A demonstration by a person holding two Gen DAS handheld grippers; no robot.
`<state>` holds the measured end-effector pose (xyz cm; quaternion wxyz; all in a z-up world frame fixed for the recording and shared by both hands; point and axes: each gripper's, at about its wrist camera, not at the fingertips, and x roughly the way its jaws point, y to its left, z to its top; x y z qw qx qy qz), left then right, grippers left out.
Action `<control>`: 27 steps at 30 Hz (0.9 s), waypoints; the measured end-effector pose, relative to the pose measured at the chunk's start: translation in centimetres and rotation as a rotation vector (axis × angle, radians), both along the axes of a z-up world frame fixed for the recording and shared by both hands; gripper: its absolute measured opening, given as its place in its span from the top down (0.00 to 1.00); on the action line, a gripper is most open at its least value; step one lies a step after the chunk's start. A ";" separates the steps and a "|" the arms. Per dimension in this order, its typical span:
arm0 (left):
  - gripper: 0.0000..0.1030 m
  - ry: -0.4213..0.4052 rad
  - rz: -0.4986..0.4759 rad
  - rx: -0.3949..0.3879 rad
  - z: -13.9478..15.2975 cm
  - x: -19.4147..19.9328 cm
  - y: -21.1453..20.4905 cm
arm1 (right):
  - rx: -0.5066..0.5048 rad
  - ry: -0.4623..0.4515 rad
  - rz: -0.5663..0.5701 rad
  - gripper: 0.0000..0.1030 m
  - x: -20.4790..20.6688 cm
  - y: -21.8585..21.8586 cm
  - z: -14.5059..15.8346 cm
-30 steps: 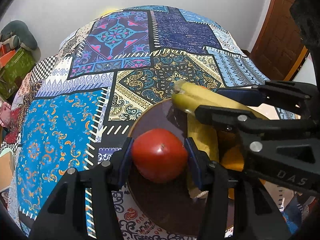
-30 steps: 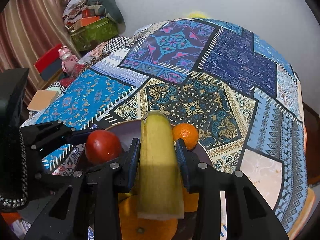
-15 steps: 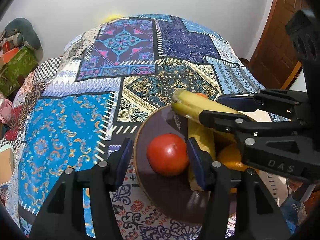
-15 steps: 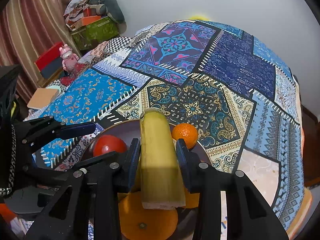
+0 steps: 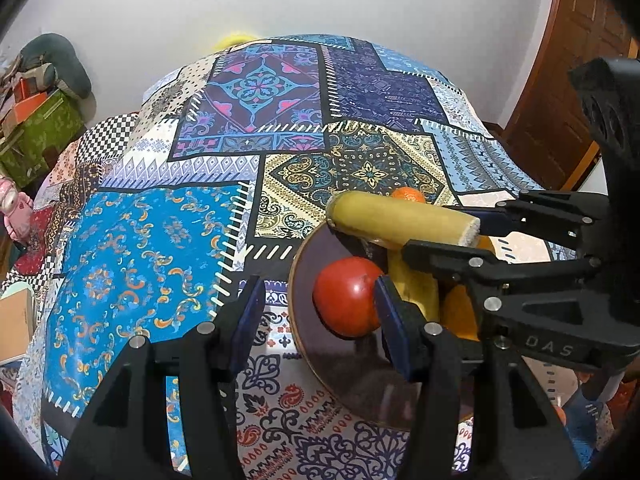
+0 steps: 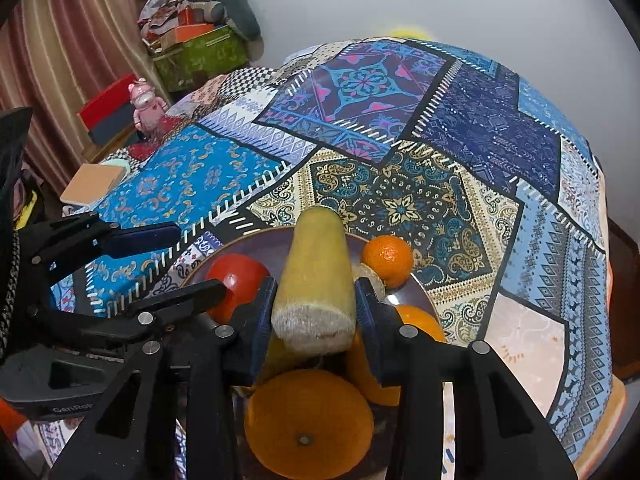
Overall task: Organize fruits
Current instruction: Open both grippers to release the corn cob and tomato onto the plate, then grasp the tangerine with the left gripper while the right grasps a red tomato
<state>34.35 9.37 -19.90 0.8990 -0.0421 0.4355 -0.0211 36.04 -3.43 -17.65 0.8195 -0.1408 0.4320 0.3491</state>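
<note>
R gripper (image 6: 314,312) pinches the banana piece (image 6: 314,280) btwn its blue pads, holding it above the dark plate (image 5: 304,264), cut end toward the camera. L gripper (image 5: 316,312) has fingers spread wide, nothing in them; the red tomato (image 5: 347,297) sits on the plate's left side, just beside the right pad, partly behind it. Also on the plate: big orange (image 6: 308,424) at the near rim, small orange (image 6: 387,255) at the far rim w/ another orange behind the R gripper's right finger, plus more yellow fruit under the held piece. Plate rests near the front edge of the patchwork cloth (image 5: 152,248).
</note>
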 end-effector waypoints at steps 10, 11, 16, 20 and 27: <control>0.46 -0.030 0.005 -0.003 1.5 -1.0 -0.1 | 0.041 -0.016 -0.028 0.64 -1.2 -1.7 1.6; 0.46 -0.039 0.004 -0.001 2.0 -1.4 -0.2 | 0.049 -0.022 -0.036 0.64 -1.5 -2.1 2.0; 0.46 -0.089 -0.017 0.010 4.7 -3.7 -1.2 | 0.103 -0.048 -0.075 0.64 -3.7 -4.5 4.2; 0.45 -0.130 -0.032 0.021 6.8 -6.1 -2.0 | 0.147 -0.070 -0.122 0.64 -6.3 -6.6 5.6; 0.40 -0.143 -0.051 0.007 8.2 -11.2 -3.2 | 0.190 -0.067 -0.181 0.58 -10.8 -10.2 6.1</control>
